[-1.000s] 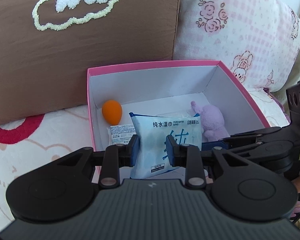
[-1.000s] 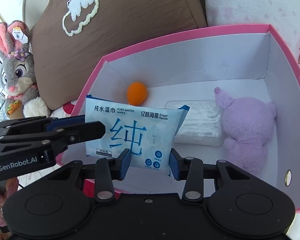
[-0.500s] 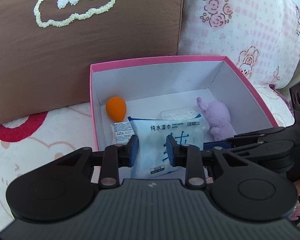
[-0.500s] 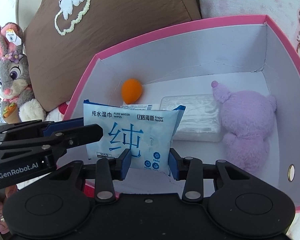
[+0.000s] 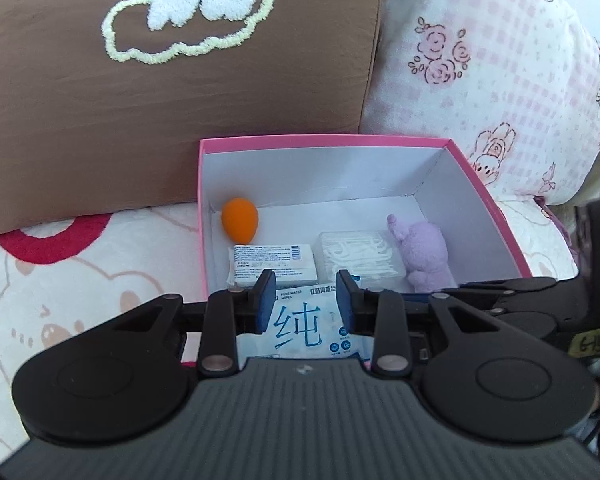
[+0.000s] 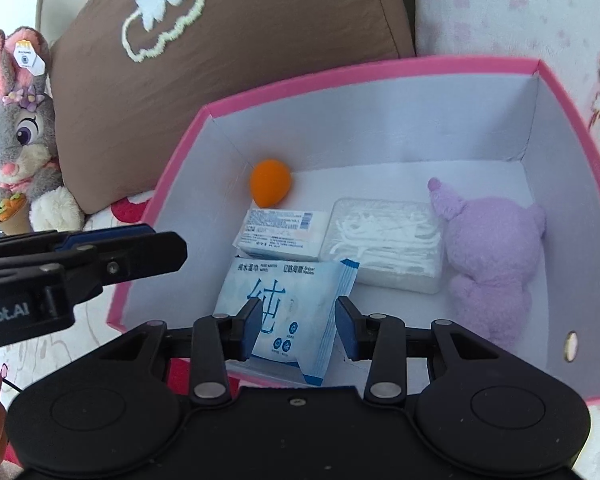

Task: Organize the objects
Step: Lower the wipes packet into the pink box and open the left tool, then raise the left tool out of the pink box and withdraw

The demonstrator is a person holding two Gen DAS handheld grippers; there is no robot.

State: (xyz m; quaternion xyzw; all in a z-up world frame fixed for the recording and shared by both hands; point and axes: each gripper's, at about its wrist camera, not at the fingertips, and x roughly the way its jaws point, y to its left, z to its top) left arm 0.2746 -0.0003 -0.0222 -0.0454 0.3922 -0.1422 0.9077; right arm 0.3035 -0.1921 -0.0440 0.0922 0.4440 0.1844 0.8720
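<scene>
A pink box (image 5: 496, 208) with white inside walls sits on the bed; it also shows in the right wrist view (image 6: 572, 120). Inside lie an orange sponge (image 6: 270, 183), a small white tissue pack (image 6: 282, 234), a clear pack of white swabs (image 6: 384, 248), a purple plush (image 6: 496, 256) and a blue wet-wipes pack (image 6: 288, 312). The wipes pack (image 5: 304, 326) rests at the box's near side. My right gripper (image 6: 296, 330) is open just above it, fingers apart from the pack. My left gripper (image 5: 306, 306) is open at the box's near left edge.
A brown cushion (image 5: 172, 100) with a cloud patch leans behind the box. A pink floral pillow (image 5: 500, 60) stands to its right. A grey rabbit plush (image 6: 20, 136) sits at the far left. The bedspread (image 5: 60, 280) surrounds the box.
Both grippers opened and let go of the wipes pack. The pack dropped from upright in the air to lying at the box's near side.
</scene>
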